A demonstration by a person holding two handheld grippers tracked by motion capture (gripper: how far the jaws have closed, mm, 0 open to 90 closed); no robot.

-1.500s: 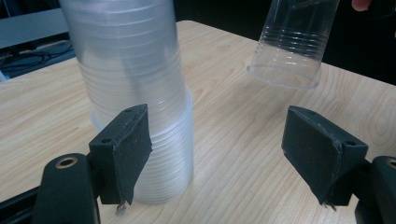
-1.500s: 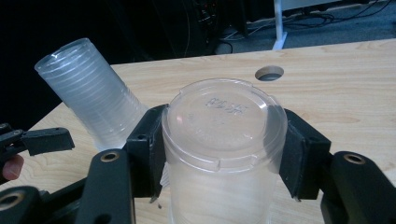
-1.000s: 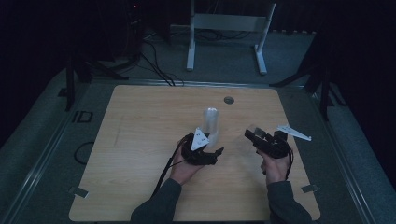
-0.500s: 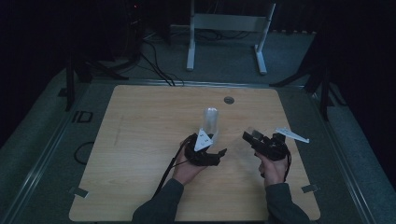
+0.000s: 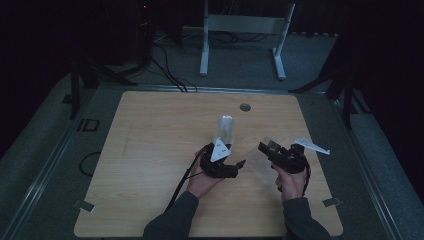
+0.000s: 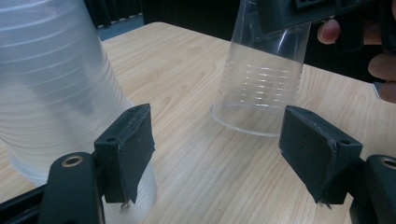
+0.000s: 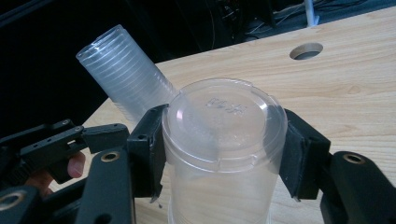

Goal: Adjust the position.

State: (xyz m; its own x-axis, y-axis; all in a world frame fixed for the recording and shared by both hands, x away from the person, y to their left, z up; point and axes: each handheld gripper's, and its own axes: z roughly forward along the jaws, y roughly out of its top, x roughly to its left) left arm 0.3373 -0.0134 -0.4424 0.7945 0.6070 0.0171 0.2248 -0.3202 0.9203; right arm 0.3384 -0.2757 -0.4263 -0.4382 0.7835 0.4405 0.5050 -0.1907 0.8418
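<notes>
Right gripper (image 7: 219, 154) is clamped on a single clear cup (image 7: 224, 154), upside down, rim resting on the wooden table (image 5: 150, 150) near the front centre. Left gripper (image 6: 217, 140) jaws stand apart with nothing between them after just closing a bit; its one pad (image 6: 127, 140) sits just in front of the stack of clear cups (image 6: 56, 88), contact unclear. Stack stands just left of the single cup.

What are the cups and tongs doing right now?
Tall stack of clear ribbed plastic cups: upside down on the table.
Single clear plastic cup: upside down, clamped.
Right tongs: shut on the single cup.
Left tongs: open, beside the stack.
</notes>
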